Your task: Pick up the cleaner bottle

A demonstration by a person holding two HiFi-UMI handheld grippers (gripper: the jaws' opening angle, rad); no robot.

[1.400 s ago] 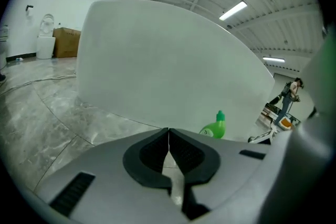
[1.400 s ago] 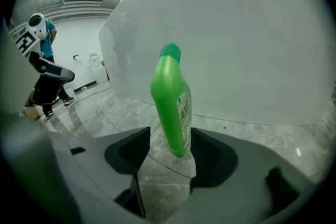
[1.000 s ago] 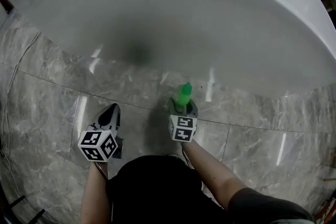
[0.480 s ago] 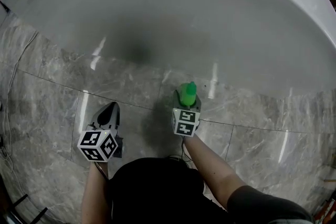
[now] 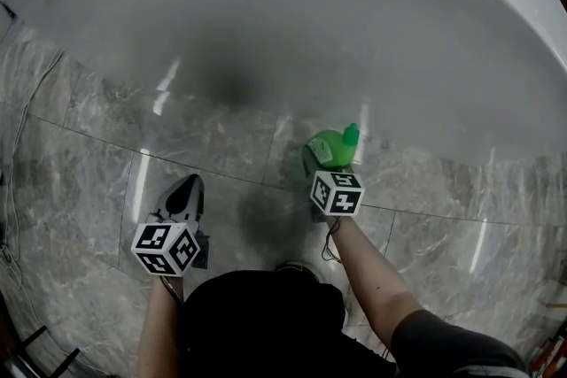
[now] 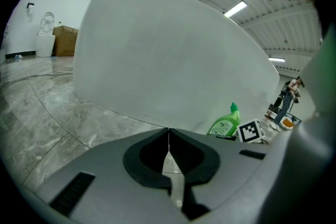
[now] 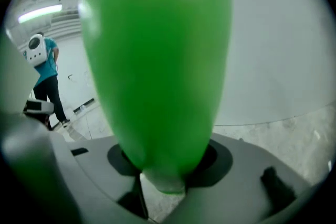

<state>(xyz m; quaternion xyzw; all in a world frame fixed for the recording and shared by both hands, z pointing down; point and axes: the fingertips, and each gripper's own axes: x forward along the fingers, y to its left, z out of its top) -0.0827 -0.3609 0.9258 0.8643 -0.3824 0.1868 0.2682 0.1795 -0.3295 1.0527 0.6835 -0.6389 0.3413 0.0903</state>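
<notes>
Clamped in the right tongs (image 5: 319, 165): a green plastic cleaner bottle (image 5: 329, 148), down by the grey marble floor (image 5: 89, 155), just in front of the wall of the big white rounded tub (image 5: 354, 22). In the right gripper view, that bottle (image 7: 157, 60) filling the whole gap, with the jaws just closed in from their widest and, by the look of it, pressing on its body. Tilted, not upright: long axis leaning away from the person and over to their right, cap toward the tub. Cannot tell whether the base touches the floor.

Left tongs (image 5: 188, 189) pinched fully together on nothing, edge against edge. Parked well apart from the bottle, on its left, aimed at the tub wall. Far the less handy of the two.

Judged: no reach left to make, with no gap between bottle and right tongs. Next, lift straight up from the floor, keeping the squeeze. Perhaps roll the wrist to bring the long axis upright. Risk: sliding on smooth, curved plastic under a tilted load.
</notes>
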